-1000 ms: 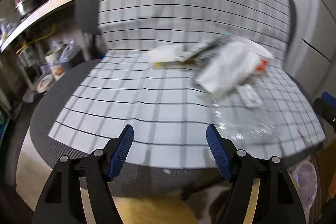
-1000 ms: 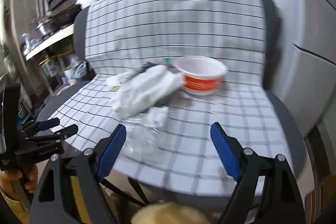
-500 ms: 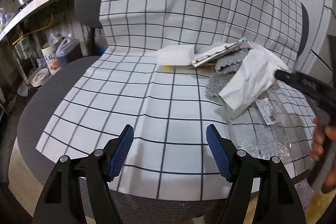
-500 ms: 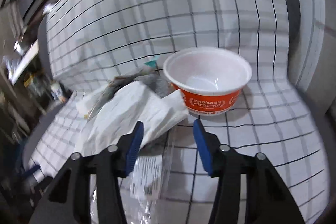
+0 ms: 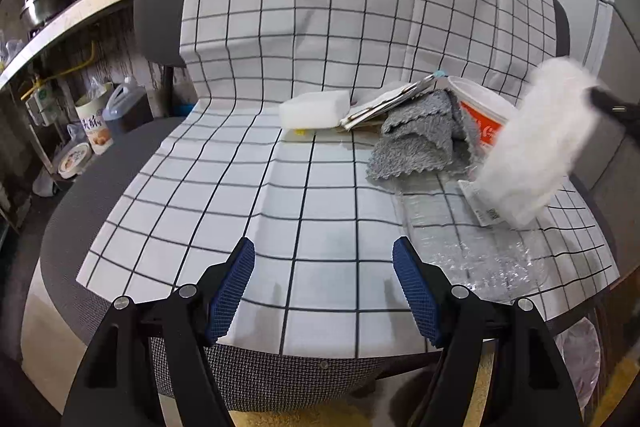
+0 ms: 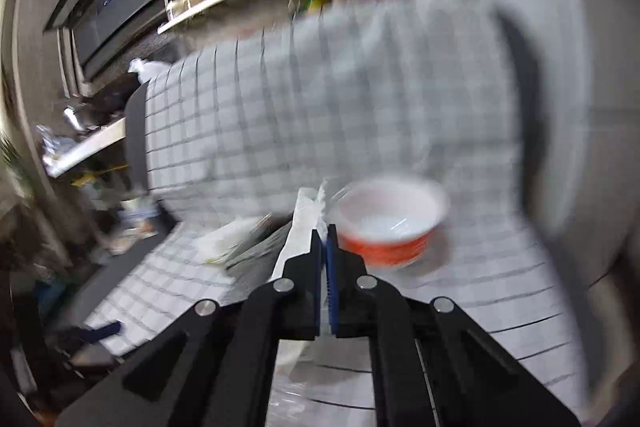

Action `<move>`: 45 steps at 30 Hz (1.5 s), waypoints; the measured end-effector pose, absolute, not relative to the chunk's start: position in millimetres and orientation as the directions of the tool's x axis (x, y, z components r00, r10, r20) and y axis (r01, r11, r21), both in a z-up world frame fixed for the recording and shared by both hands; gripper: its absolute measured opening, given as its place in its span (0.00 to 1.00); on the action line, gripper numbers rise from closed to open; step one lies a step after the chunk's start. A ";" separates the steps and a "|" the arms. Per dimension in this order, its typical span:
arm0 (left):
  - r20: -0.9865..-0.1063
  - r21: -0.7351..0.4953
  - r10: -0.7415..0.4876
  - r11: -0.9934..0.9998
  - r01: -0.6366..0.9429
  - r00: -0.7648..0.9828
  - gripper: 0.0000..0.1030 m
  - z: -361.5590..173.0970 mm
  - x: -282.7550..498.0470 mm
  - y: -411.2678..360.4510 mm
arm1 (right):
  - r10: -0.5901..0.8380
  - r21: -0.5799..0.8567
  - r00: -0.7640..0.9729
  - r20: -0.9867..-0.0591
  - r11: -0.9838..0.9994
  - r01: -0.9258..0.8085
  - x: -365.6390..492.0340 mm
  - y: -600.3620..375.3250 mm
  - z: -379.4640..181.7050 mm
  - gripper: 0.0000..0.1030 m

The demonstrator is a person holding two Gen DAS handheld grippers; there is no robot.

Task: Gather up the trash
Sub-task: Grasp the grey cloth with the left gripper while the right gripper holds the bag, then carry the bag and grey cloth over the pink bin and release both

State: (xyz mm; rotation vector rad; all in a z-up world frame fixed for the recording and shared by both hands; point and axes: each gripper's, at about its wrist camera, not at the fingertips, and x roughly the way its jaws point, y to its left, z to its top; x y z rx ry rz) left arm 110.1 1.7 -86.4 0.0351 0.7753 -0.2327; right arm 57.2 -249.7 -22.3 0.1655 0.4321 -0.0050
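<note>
A checked cloth [image 5: 312,67] drapes an office chair [image 5: 160,3], covering seat and backrest. On the seat lie clear plastic wrap [image 5: 472,247], a grey rag [image 5: 420,143], an orange bowl [image 6: 390,223] and a white sponge [image 5: 314,109]. The right tongs [image 6: 324,233] have just been closing and now pinch a white paper bag [image 5: 532,143], lifted above the wrap. The left tongs [image 5: 324,271] hover open over the seat's front, gripping nothing.

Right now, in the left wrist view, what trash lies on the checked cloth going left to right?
White foam block → folded cardboard piece → crumpled grey fleece cloth → white paper bag lifted in the right tool.
</note>
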 end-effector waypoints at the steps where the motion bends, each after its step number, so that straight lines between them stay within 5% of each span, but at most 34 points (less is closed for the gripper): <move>1: -0.695 -0.052 -0.198 0.972 0.227 0.691 0.70 -84.6 111.0 -1.3 | -0.034 0.091 0.918 -0.395 0.993 0.076 40.9 -250.7 -12.2 0.03; 10: -0.692 -0.035 -0.271 0.939 0.343 0.669 0.75 -75.8 147.6 -61.6 | -0.142 -0.010 0.901 -0.409 0.988 0.152 5.6 -272.3 -17.1 0.03; 22: -0.726 0.055 -0.237 0.916 0.398 0.645 0.76 -89.3 220.7 -129.1 | -0.063 0.066 0.871 -0.487 0.992 0.109 18.6 -289.3 -56.2 0.03; 25: -0.738 0.112 -0.198 0.907 0.406 0.646 0.61 -96.1 228.6 -138.7 | -0.058 0.072 0.868 -0.493 0.992 0.107 20.0 -294.2 -60.1 0.03; 29: -0.749 0.097 -0.194 0.914 0.393 0.634 0.16 -97.4 233.1 -134.7 | -0.055 0.085 0.870 -0.489 0.990 0.111 16.9 -298.5 -61.0 0.03; 40: -0.465 -0.127 -0.500 0.855 0.503 0.731 0.11 36.2 147.0 -78.7 | -0.081 0.087 0.889 -0.451 0.987 0.134 0.3 -306.6 -45.9 0.03; 45: -0.440 -0.118 -0.529 0.835 0.538 0.725 0.12 46.0 94.5 -77.4 | -0.082 0.118 0.902 -0.424 0.982 0.145 -26.2 -311.5 -31.9 0.03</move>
